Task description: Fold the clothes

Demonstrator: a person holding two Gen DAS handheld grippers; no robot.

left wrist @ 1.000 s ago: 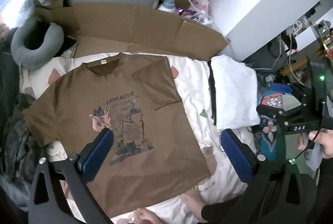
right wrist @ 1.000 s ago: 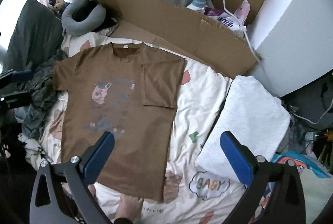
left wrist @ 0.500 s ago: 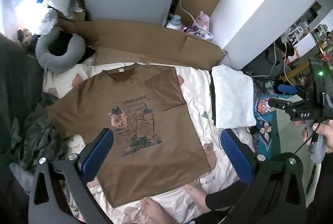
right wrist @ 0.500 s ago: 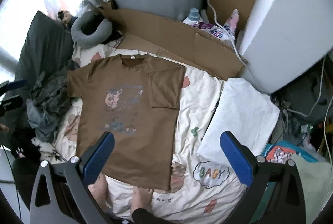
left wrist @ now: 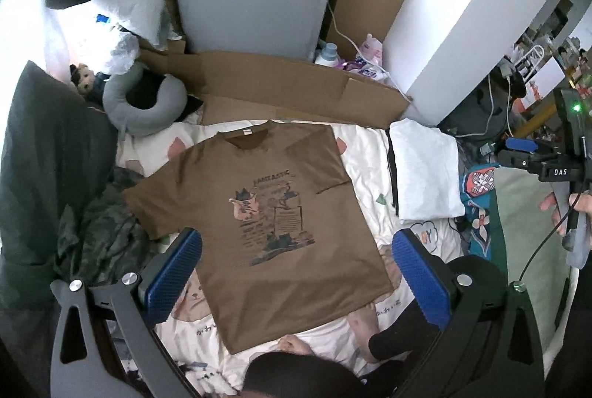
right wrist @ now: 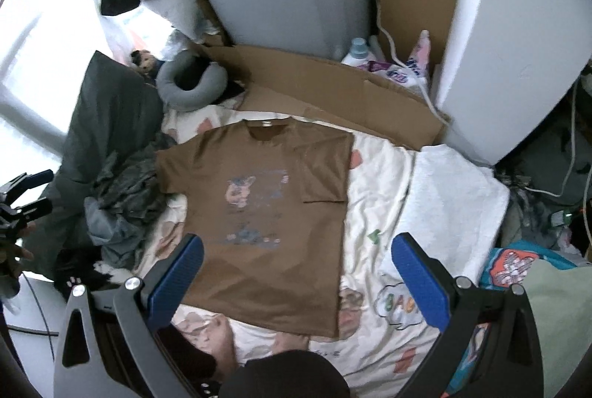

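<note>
Both grippers are lifting away, left gripper [left wrist: 296,272] and right gripper [right wrist: 296,272] spread wide and empty, leaving the brown T-shirt [left wrist: 266,213] with only one sleeve folded in

The brown T-shirt [left wrist: 266,213] lay flat on the bed, print up, collar toward the far edge, one sleeve folded inward, the other spread; a folded white garment [left wrist: 425,172] lay beside it.
</note>
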